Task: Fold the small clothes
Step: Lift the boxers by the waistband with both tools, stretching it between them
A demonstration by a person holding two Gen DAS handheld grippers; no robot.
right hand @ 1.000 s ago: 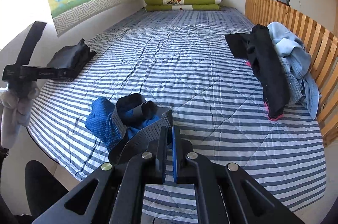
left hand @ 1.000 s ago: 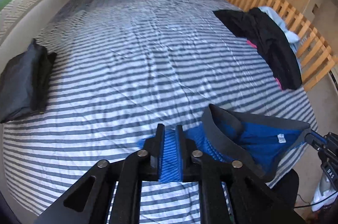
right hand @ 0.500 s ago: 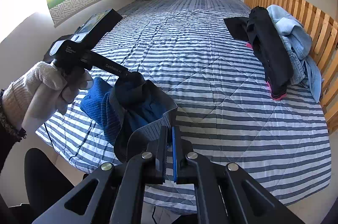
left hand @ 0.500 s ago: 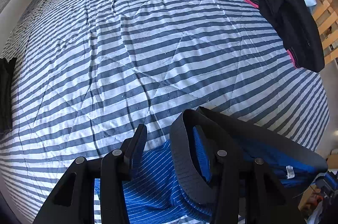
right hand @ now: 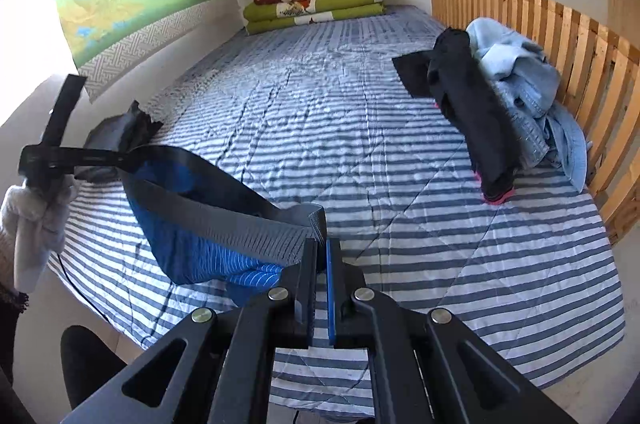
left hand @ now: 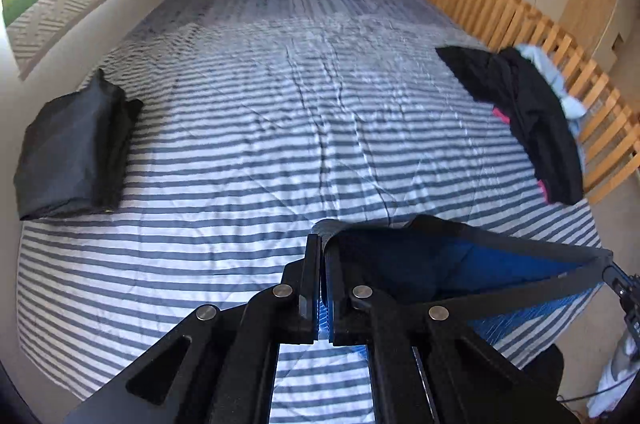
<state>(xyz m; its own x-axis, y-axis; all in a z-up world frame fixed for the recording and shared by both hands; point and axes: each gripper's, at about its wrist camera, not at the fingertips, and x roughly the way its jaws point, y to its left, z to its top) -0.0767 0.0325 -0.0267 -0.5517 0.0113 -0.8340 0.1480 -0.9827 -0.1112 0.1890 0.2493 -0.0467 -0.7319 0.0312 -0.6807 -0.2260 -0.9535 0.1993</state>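
Since the earlier frame, the left gripper [left hand: 322, 256] has released and re-clamped the grey waistband, so both it and the right gripper [right hand: 320, 256] now pinch the blue underwear [right hand: 192, 248], stretched left-to-right between them above the bed's [right hand: 400, 184] near edge.

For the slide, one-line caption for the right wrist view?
Both grippers, right and left, hold blue underwear stretched above striped bed.
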